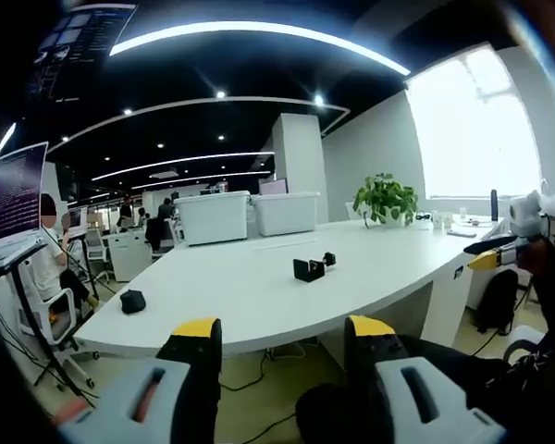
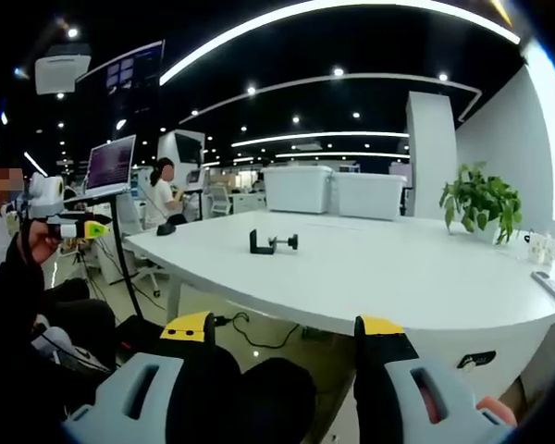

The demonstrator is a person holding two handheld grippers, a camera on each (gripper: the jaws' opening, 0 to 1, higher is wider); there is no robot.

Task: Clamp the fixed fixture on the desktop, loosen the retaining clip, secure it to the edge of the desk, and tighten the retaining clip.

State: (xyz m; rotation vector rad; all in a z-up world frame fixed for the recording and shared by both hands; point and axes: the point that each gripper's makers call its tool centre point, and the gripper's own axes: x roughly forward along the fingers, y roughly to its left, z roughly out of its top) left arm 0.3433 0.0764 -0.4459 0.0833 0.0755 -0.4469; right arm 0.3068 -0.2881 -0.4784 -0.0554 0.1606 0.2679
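Observation:
The black clamp fixture stands alone in the middle of the white desk, well beyond my jaws. My left gripper is open and holds nothing, hovering off the desk's near edge above the floor. In the right gripper view the same clamp fixture sits on the desk, its screw knob pointing right. My right gripper is also open and holds nothing, short of the desk edge. Each gripper shows at the side of the other's view: the right gripper and the left gripper.
Two white storage bins and a potted plant stand at the desk's far side. A small black object lies near one end, a remote near the other. A monitor on a stand and seated people are beyond the desk.

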